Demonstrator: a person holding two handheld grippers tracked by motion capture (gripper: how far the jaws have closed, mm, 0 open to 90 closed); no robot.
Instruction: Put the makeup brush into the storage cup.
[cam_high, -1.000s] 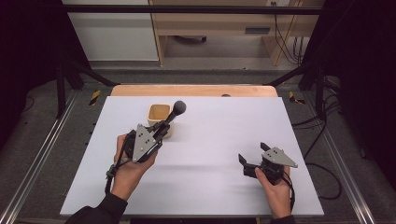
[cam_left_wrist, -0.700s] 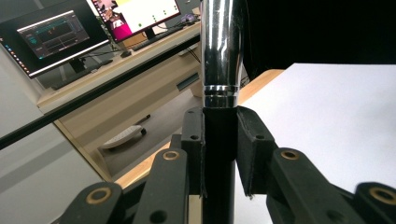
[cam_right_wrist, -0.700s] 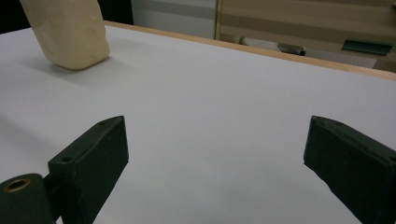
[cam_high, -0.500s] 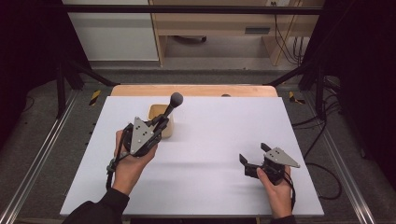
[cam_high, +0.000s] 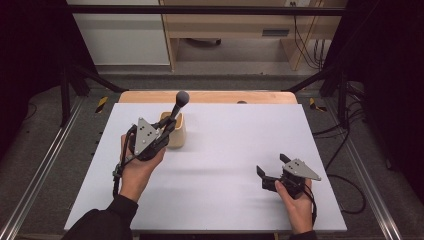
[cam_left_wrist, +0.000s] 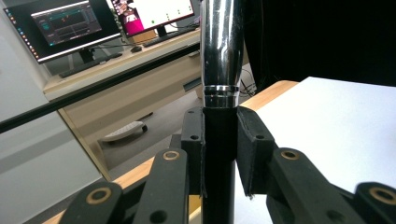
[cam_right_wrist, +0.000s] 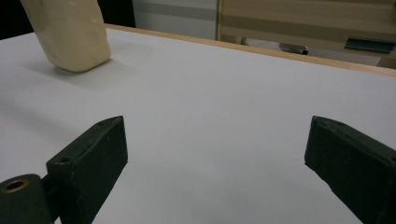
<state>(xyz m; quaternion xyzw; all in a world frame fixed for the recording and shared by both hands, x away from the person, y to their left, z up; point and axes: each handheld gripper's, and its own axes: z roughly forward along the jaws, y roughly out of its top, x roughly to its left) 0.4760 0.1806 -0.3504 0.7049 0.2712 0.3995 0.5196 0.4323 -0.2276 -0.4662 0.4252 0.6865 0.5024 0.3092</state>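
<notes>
My left gripper (cam_high: 166, 129) is shut on a long utensil (cam_high: 176, 109) with a round dark head and holds it tilted up and away. In the left gripper view both jaws of my left gripper (cam_left_wrist: 220, 140) clamp the black handle (cam_left_wrist: 219, 186). The shiny steel shaft (cam_left_wrist: 222, 46) rises above them. A cream holder cup (cam_high: 178, 134) stands on the white table (cam_high: 225, 135) just behind and right of this gripper. The utensil's lower end is hidden. My right gripper (cam_high: 272, 165) rests open near the front right, jaws wide apart (cam_right_wrist: 219, 135), nothing between them. The cup (cam_right_wrist: 70, 32) is far off to its left.
A wooden strip (cam_high: 210, 96) borders the table's far edge, with a small dark spot (cam_high: 242, 102) on it. Beyond are a white cabinet (cam_high: 120, 35) and a wooden bench (cam_high: 240, 25). Monitors (cam_left_wrist: 65, 25) stand on a desk. Cables (cam_high: 345, 150) trail off the right side.
The left gripper has risen and drawn slightly left and away, carrying the utensil higher over the cup. The right gripper has stayed put, open.
</notes>
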